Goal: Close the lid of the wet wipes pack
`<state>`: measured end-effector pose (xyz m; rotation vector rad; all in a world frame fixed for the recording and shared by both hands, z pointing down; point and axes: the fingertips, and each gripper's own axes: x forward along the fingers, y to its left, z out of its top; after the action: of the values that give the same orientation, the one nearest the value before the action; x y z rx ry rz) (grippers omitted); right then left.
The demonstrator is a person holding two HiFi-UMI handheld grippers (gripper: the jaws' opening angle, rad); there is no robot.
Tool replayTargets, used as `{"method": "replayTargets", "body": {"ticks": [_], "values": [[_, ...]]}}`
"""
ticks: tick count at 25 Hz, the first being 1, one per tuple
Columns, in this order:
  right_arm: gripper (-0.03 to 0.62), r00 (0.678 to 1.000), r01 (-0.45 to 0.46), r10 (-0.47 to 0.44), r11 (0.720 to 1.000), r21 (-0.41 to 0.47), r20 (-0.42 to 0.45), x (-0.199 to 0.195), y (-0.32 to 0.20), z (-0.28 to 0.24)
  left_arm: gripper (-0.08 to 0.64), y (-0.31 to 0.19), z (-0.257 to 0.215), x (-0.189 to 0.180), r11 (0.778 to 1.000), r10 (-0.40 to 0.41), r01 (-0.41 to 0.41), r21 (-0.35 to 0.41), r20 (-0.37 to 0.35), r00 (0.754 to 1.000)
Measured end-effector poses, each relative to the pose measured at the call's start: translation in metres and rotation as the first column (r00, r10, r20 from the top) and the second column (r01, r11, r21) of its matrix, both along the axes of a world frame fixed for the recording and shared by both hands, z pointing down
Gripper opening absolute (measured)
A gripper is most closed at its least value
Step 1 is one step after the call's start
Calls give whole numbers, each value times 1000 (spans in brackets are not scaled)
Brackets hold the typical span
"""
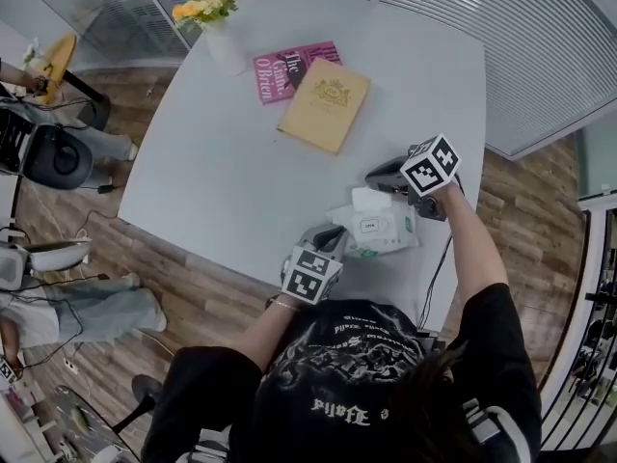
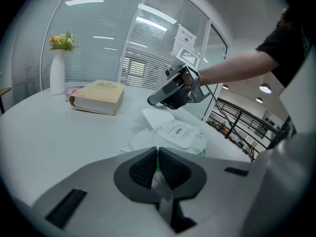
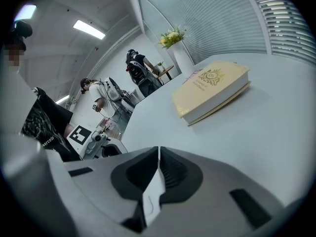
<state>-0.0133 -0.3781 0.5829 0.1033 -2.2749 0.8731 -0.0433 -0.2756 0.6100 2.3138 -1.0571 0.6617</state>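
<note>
The soft white wipes pack point(image 1: 384, 228), its rounded rigid lid point(image 2: 178, 132) marked OPEN, lies at the right near edge of the smooth white surface point(image 1: 231, 162). The left claw point(image 2: 158, 168) pinches its thin film edge between ribbed black pads point(image 2: 143, 169). The right claw point(image 3: 158, 167) is pressed together on a thin white flap point(image 3: 153, 194) at the far end.

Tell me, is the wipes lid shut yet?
Not yet. Done: the left gripper pinches the near edge of the wet wipes pack, steadying it. In hand: the right gripper is shut on a thin white flap, apparently the lid, lifted off the pack. Left: fold the lid down over the OPEN label and press it shut.
</note>
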Motion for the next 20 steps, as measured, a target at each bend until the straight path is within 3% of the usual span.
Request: {"method": "replayTargets", "body": {"ticks": [12, 20], "values": [[3, 999, -25, 24, 999, 32, 40, 1, 17, -21, 14, 4, -1, 1, 1000, 3, -3, -9, -4, 1000], [3, 998, -26, 24, 999, 38, 58, 6, 33, -31, 14, 4, 1, 0, 1000, -15, 15, -15, -44, 999]]}}
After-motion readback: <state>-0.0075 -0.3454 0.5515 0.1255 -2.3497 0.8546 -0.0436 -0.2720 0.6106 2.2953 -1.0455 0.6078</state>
